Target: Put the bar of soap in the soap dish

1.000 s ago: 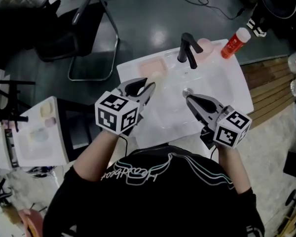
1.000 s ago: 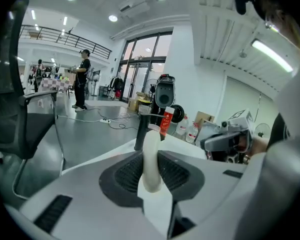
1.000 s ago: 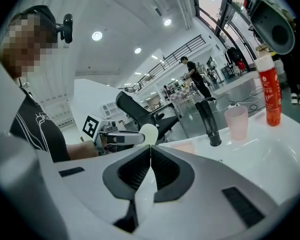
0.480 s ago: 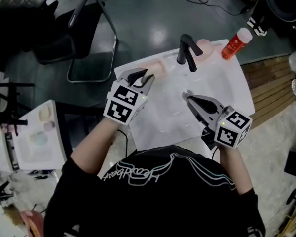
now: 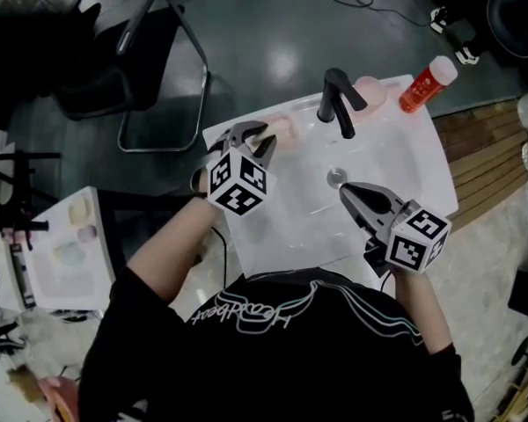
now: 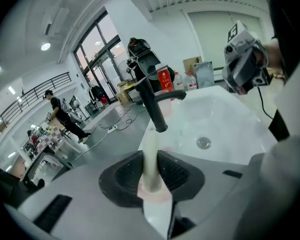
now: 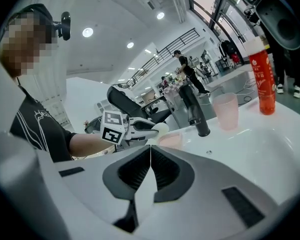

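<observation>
A cream bar of soap stands on edge between the pads of my left gripper, which is shut on it. In the right gripper view the soap hangs just over the pink soap dish. From the head view, the left gripper sits at the sink's back left corner, right at the soap dish. Whether the soap touches the dish I cannot tell. My right gripper is shut with nothing in it, low over the front right of the white sink; its jaws meet.
A black tap stands at the back of the sink, with a pink cup and a red bottle to its right. The drain lies mid-basin. A chair stands behind the sink and a white tray table at left.
My left gripper has rolled and moved forward and down with the soap, from over the sink's front left to the soap dish. The right gripper has sunk slightly.
</observation>
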{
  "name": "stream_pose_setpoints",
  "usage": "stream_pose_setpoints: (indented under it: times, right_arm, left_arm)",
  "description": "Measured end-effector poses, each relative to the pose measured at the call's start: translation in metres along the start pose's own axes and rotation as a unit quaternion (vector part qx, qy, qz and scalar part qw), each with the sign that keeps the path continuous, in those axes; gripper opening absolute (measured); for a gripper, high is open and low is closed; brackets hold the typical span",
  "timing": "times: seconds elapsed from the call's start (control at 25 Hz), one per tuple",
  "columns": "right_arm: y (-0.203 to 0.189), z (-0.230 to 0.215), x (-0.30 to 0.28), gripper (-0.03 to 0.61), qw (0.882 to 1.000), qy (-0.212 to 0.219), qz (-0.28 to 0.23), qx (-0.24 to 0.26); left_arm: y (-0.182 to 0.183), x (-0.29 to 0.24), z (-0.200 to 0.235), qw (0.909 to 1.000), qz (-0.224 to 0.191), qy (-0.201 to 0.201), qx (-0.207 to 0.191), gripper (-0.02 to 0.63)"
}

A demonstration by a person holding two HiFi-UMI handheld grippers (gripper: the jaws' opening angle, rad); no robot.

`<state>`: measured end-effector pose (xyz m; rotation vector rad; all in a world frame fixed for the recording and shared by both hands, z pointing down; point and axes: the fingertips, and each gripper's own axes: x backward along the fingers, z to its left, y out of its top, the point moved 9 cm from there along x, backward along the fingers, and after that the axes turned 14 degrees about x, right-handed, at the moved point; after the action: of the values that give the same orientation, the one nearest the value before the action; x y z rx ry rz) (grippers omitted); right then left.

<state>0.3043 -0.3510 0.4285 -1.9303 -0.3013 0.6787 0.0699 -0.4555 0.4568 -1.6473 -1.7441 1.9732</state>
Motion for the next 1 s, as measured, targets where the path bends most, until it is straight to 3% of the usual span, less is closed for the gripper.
stream_pose_setpoints:
  times: [0.16, 0.6, 0.68, 0.84, 1.0]
  right_arm:
    - [-0.005, -0.005, -0.002, 0.028, 1.000, -0.001, 0.004, -0.009]
    - [-0.019, -0.018, -0.009, 0.028, 0.999, -0.006, 0.008, -0.040]
    - [-0.021, -0.020, -0.010, 0.028, 0.999, -0.005, 0.008, -0.046]
    - [-0.023, -0.022, -0.011, 0.028, 0.999, -0.004, 0.009, -0.051]
    - [-0.024, -0.022, -0.011, 0.028, 0.999, -0.002, 0.009, -0.053]
  left_arm:
    - [-0.009, -0.020, 0.002, 0.9987, 0.025, 0.011, -0.042, 0.109]
    - [-0.024, -0.046, 0.001, 0.9930, 0.043, 0.037, -0.103, 0.109]
    - [-0.025, -0.047, 0.002, 0.9928, 0.045, 0.039, -0.104, 0.109]
    - [-0.028, -0.048, 0.000, 0.9947, 0.061, -0.001, -0.083, 0.116]
    - [-0.030, -0.048, 0.002, 0.9971, 0.059, -0.030, -0.039, 0.173]
